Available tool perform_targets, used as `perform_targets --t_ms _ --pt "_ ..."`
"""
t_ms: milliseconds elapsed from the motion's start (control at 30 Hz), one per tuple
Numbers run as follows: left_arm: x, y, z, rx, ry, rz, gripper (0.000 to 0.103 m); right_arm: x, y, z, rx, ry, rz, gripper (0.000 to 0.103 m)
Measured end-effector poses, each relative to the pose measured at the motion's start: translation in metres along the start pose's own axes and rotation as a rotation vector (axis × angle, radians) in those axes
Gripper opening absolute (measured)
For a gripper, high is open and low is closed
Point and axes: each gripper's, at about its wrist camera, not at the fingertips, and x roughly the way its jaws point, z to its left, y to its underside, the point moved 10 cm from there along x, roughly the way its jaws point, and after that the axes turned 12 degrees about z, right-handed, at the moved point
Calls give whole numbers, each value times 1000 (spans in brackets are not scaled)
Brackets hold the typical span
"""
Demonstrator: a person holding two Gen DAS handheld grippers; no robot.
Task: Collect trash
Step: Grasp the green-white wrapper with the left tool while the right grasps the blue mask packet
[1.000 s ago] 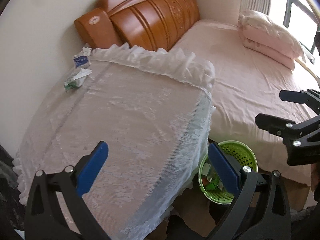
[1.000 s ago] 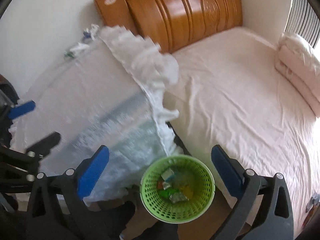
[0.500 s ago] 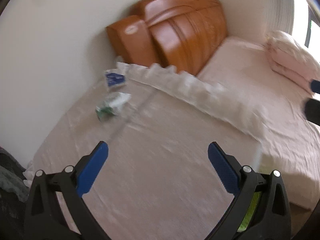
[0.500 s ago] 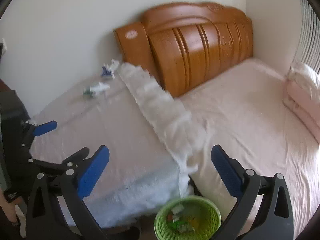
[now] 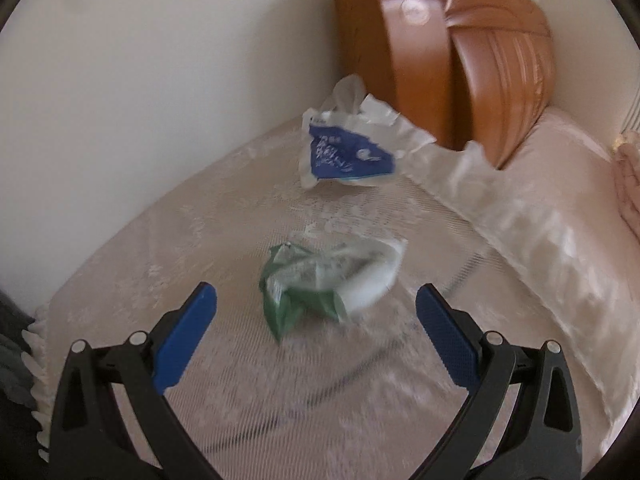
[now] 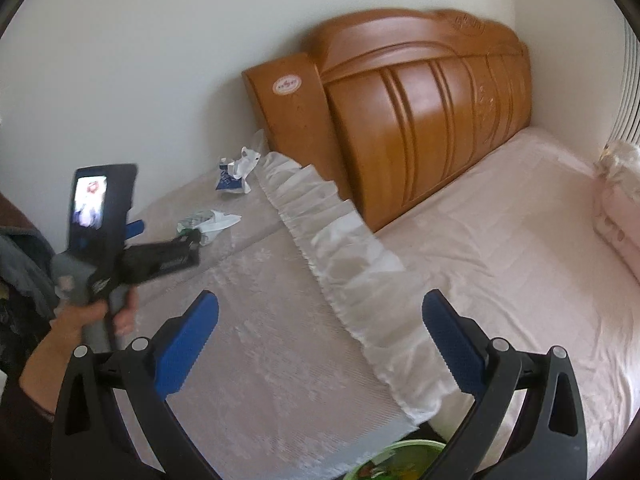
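Note:
A crumpled green and white wrapper [image 5: 320, 276] lies on the lace-covered table [image 5: 200, 216], just ahead of my open, empty left gripper [image 5: 316, 312]. A blue and white wrapper [image 5: 348, 156] lies farther back by the wall. Both show small in the right wrist view, the green one [image 6: 204, 220] and the blue one [image 6: 232, 178]. The left gripper [image 6: 160, 240] appears there, close to the green wrapper. My right gripper [image 6: 320, 324] is open and empty over the table's near edge. The green basket [image 6: 396, 462] peeks in at the bottom.
A wooden headboard [image 6: 404, 108] stands against the wall behind the table. The bed [image 6: 520, 240] with pink sheets lies to the right, a pillow [image 6: 616, 200] at its far end. The white frilled cloth edge [image 6: 340, 264] hangs between table and bed.
My left gripper has moved forward across the table to just short of the green wrapper. The right gripper has lifted and swung away from the basket, which has slid to the bottom edge.

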Motion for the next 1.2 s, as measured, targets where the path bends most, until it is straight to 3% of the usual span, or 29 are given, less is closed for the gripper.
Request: perform_targets --t_ms 133,267,400,567,633,1000,1200 --pt "22 -11 -4 29 -14 24 96 19 -1 5 26 -41 19 101" --pt "21 -11 8 -25 -1 49 96 29 -1 8 44 -66 32 101" --pt "9 0 29 -169 78 116 96 34 1 8 57 -83 36 101" --pt "-5 9 40 -425 269 202 96 44 5 7 65 -99 60 101" --pt "-3 9 40 -496 292 242 96 46 6 8 66 -109 67 101" --pt "39 -3 26 -840 198 411 95 41 14 -8 76 -140 67 101" --pt "65 -3 14 -889 206 494 85 37 22 -22 98 -149 71 101"
